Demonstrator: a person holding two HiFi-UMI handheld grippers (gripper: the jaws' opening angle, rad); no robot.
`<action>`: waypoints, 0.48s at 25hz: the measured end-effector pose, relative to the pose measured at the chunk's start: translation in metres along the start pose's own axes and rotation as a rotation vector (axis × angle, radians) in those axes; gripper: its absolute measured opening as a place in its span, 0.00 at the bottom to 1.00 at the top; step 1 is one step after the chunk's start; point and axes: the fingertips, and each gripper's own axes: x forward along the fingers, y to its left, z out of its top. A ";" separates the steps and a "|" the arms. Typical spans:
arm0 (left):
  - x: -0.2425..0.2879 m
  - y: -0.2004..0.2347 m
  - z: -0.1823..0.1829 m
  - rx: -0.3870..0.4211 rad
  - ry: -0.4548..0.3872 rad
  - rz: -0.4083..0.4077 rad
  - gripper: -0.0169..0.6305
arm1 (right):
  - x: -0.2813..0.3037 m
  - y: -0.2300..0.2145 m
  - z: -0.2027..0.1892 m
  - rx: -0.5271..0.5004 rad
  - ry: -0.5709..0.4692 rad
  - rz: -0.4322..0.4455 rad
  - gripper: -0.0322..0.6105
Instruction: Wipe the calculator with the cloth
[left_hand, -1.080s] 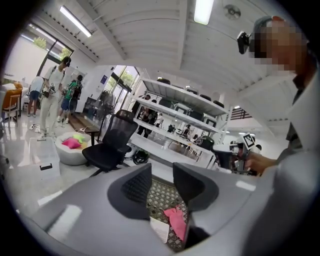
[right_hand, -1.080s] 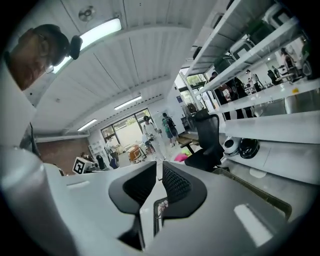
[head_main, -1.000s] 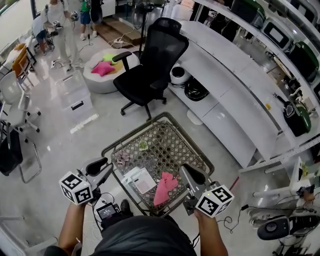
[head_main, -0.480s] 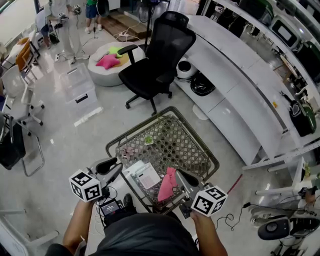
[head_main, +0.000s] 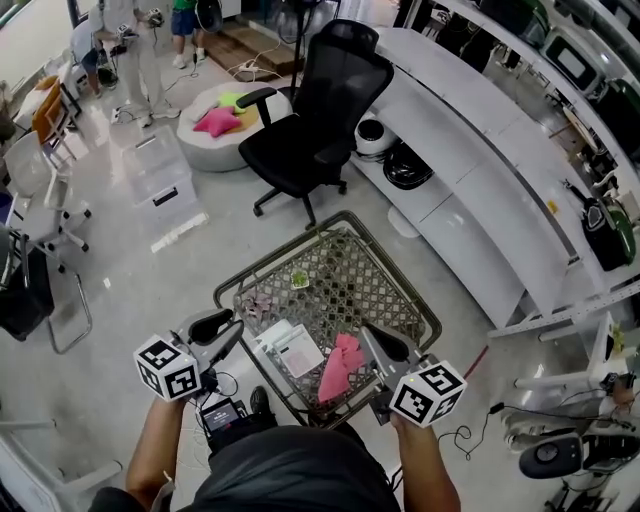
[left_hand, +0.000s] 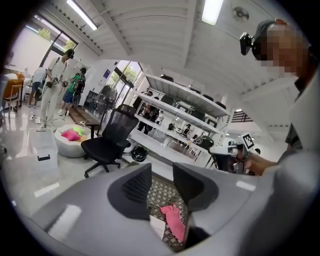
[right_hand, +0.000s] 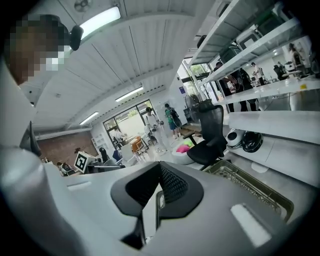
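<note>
**Head view:** The cloth (head_main: 340, 366) lies crumpled on the table (head_main: 362, 288), just right of the calculator (head_main: 290, 349) and near your edge. Your left gripper (head_main: 228, 330) hangs off the table's near left corner. Your right gripper (head_main: 370, 335) has its tip just beside the cloth. Both forearms are low, and the tools point forward and slightly down.

Judgement: this fits 2 stages, either cloth waiting for a grab or cloth laid down after wiping. In both, keep the right tip slow over the top and off the calculator.

**Left gripper view:** The jaws stand wide with nothing between them. The cloth and a calculator corner show beyond the gap.

**Right gripper view:** The 2 jaws are pressed together with no pink between them, so they hold nothing.
</note>
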 end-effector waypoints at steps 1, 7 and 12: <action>-0.001 0.001 0.002 0.003 -0.002 0.003 0.29 | 0.000 -0.001 0.001 0.000 -0.003 -0.003 0.05; -0.005 -0.003 0.001 0.008 0.004 0.005 0.29 | -0.007 -0.002 -0.002 -0.004 -0.004 -0.015 0.05; -0.009 -0.008 -0.006 0.005 0.014 0.007 0.29 | -0.013 -0.002 -0.005 -0.011 -0.001 -0.026 0.05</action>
